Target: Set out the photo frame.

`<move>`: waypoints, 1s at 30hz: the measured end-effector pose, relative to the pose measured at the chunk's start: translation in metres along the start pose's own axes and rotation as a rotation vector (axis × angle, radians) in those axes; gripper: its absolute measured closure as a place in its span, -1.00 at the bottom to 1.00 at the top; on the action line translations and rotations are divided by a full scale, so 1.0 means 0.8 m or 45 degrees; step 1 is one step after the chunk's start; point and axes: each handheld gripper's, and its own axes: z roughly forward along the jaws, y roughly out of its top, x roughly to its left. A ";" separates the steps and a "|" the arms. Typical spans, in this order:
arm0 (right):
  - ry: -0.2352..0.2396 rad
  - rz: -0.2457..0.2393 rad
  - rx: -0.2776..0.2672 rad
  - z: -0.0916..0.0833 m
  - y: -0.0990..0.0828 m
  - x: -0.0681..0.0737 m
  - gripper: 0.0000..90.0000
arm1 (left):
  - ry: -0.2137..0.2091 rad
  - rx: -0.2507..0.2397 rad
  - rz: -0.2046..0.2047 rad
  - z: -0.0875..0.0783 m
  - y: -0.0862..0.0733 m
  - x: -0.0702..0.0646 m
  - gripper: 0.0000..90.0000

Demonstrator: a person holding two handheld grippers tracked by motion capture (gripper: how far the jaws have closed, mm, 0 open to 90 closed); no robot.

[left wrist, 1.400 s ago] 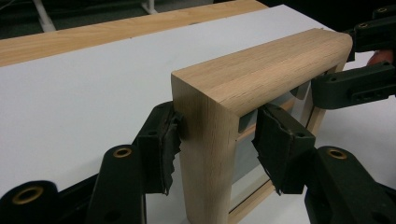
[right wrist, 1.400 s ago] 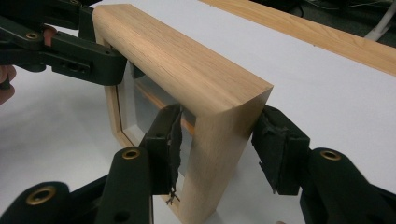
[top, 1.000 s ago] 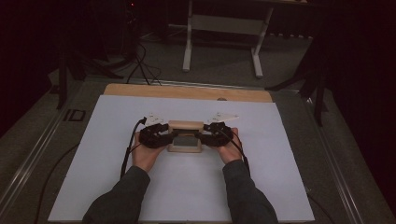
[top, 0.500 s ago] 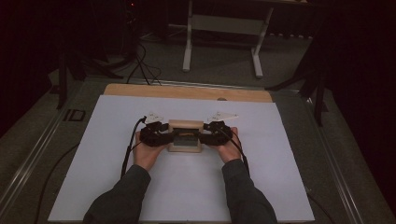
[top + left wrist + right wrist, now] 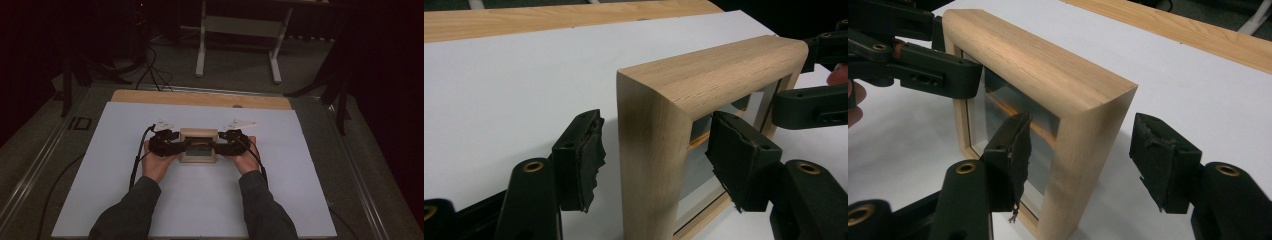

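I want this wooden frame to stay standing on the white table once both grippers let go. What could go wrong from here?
1. The wooden picture frame stands upright on its narrow edge; with the left gripper and right gripper jaws just opened and pads clear of its side rails, nothing steadies it, so it may tip.
2. Each gripper's jaws straddle a rail, so pulling back crookedly could snag a pad and drag the frame over.

Right tool (image 5: 1080,165) straddles the near upright side of the wooden frame (image 5: 1048,65), pads clear of the wood, jaws just been opening. Frame stands upright on the white table (image 5: 1173,65). Left tool (image 5: 918,60) at the frame's far end.
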 end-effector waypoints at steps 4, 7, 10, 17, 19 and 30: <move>0.000 -0.001 -0.003 -0.004 0.000 0.000 -0.12 | 0.001 -0.005 0.007 -0.006 0.001 0.001 -0.16; -0.003 -0.004 -0.006 -0.008 0.001 0.000 -0.13 | 0.001 -0.016 0.015 -0.013 0.003 0.001 -0.16; -0.003 -0.012 -0.010 -0.013 0.002 0.001 -0.14 | 0.003 -0.024 0.032 -0.021 0.005 0.000 -0.16; 0.002 -0.035 -0.004 -0.027 0.003 0.004 -0.16 | 0.002 -0.044 0.086 -0.042 0.008 -0.002 -0.18; 0.006 -0.038 -0.006 -0.032 0.003 0.004 -0.17 | 0.005 -0.051 0.093 -0.049 0.008 0.000 -0.18; -0.005 -0.069 -0.002 -0.061 -0.005 0.002 -0.20 | -0.001 -0.053 0.125 -0.081 0.004 0.005 -0.20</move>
